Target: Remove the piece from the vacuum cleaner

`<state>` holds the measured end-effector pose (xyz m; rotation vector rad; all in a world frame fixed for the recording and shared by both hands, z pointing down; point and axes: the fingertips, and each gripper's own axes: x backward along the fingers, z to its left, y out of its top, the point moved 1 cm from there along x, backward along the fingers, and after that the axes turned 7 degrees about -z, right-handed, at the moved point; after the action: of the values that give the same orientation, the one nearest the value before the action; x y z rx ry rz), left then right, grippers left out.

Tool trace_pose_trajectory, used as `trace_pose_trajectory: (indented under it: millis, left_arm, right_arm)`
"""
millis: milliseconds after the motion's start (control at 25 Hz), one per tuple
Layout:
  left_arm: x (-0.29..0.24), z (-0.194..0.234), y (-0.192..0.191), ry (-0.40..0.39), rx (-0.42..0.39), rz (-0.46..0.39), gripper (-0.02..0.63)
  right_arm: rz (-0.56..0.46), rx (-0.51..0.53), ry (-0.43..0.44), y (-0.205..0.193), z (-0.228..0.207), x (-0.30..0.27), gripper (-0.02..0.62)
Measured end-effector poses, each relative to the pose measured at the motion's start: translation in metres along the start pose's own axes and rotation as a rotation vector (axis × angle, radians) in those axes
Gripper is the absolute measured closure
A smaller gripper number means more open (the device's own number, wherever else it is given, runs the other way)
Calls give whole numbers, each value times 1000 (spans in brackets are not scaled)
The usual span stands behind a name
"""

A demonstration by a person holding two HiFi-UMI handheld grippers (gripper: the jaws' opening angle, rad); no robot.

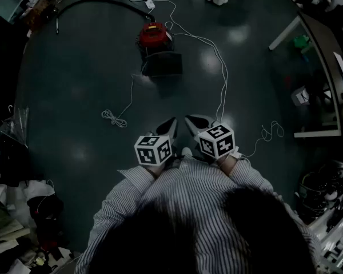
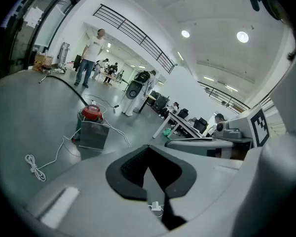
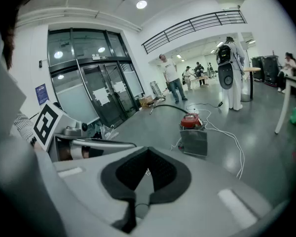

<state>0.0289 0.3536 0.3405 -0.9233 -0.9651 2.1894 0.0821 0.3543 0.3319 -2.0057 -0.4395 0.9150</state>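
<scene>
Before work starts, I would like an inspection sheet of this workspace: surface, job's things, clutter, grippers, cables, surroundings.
Surface: dark glossy floor, lamp reflections.
Job's things: red vacuum cleaner on the floor, grey boxy part against its near side, black hose running off left.
Clutter: mixed heap at lower left of the head view.
Grippers: left gripper and right gripper both shut, empty, short of the vacuum cleaner.
Cables: white cable past the vacuum cleaner towards the grippers; loose coiled cord on the floor.
Surroundings: table at right; person standing beyond.

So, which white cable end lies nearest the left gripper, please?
The coiled end, left of the left gripper; the other end lies beyond the right gripper.
</scene>
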Motion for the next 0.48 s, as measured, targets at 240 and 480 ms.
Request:
trace_pose_trajectory:
  millis: [240, 480]
  left_arm:
    - [-5, -1, 3, -7, 0, -8, 606]
    - [-8, -1, 3, -3, -4, -4, 606]
  right_arm:
    - [4, 43, 3, 3, -3, -2, 594]
    - [-6, 38, 6, 5, -5, -2, 594]
